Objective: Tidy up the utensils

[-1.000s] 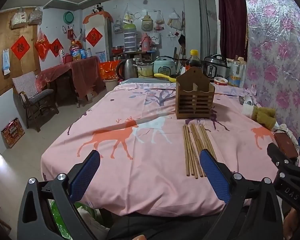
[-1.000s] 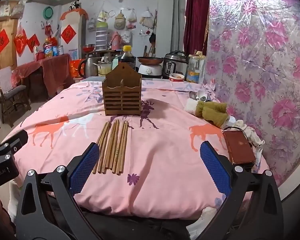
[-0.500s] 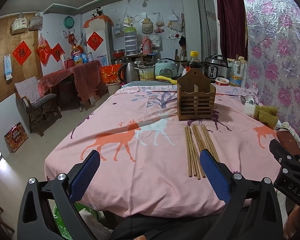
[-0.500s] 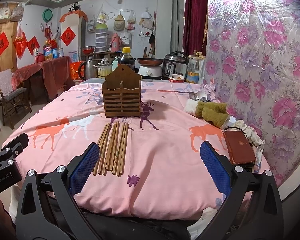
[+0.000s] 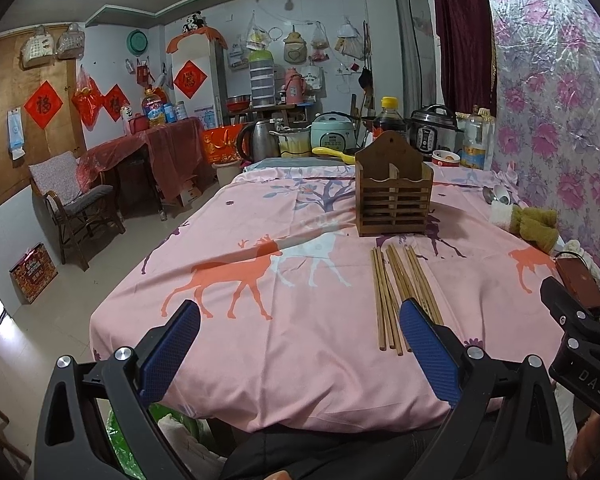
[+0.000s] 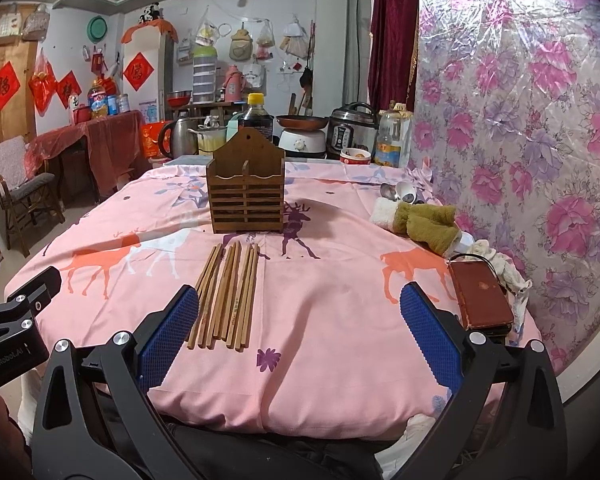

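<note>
While both grippers hover spread wide, nothing is held.
Thin brown wooden chopsticks near the bench's front edge look light, stiff, roll-prone; pinch one pair mid-length for the slatted wooden holder.

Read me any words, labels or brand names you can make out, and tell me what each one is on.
"DAS" – right gripper body.
"GenRobot.AI" – left gripper body.
"福" – red diamond paper on the wooden board.
Bottle, tin and cooker labels: too small to read.

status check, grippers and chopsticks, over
Left gripper open, empty. Right gripper open, empty. Chopsticks flat on cloth before wooden holder. Path unobstructed.
</note>
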`<state>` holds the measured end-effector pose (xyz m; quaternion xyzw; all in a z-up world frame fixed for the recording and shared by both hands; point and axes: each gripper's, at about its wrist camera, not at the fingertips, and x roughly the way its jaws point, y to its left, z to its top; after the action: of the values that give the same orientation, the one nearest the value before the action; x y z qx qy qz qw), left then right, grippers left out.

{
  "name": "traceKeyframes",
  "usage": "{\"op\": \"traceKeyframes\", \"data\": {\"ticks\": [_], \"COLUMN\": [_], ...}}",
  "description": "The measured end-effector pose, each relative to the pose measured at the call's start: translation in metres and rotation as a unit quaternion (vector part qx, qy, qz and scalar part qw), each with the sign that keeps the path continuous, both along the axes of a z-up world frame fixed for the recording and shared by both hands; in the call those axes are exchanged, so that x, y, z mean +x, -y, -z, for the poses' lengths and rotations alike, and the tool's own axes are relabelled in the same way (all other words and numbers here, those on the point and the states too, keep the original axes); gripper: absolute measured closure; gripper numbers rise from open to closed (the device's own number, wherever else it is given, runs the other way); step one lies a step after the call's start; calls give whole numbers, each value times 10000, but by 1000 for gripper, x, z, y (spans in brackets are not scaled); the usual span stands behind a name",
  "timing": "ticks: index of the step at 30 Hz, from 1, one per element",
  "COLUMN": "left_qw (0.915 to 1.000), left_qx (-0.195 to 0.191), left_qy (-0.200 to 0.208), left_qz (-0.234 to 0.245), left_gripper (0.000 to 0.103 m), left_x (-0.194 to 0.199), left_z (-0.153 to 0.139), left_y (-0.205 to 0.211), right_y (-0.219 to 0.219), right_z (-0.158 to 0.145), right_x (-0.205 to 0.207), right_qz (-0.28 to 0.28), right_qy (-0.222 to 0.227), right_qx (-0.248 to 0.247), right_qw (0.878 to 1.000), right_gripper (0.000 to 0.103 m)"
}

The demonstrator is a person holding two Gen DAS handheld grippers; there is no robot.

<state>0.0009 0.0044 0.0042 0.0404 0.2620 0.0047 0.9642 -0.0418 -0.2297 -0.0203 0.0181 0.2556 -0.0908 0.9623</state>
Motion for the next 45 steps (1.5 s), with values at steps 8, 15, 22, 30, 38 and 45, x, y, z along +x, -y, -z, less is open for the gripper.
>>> {"op": "traceKeyframes", "data": {"ticks": [8, 15, 22, 30, 38, 45], "left_qw": [10000, 10000, 10000, 10000, 10000, 10000], "left_qx": [6, 7, 8, 14, 15, 16], "left_qy": [9, 13, 2, -4, -5, -13], "left_qz": [0, -5, -4, 1, 0, 22], "left_gripper": [5, 5, 5, 5, 5, 5], "left_x": [-1, -1, 0, -1, 0, -1], "left_z": [1, 1, 1, 1, 1, 2], "left_y": [1, 1, 1, 2, 3, 5], "right_y": [0, 0, 0, 0, 0, 0], "right_z": [0, -1, -1, 0, 0, 0], "right_x": [0, 0, 0, 0, 1, 0], "right_qz": [-3, -2, -4, -3, -3, -4], "right_qy": [3, -3, -7, -7, -12, -14], "right_qx": [0, 2, 5, 9, 11, 12], "right_qw": [10000, 10000, 10000, 10000, 10000, 10000], "right_gripper": [7, 7, 7, 7, 7, 7]}}
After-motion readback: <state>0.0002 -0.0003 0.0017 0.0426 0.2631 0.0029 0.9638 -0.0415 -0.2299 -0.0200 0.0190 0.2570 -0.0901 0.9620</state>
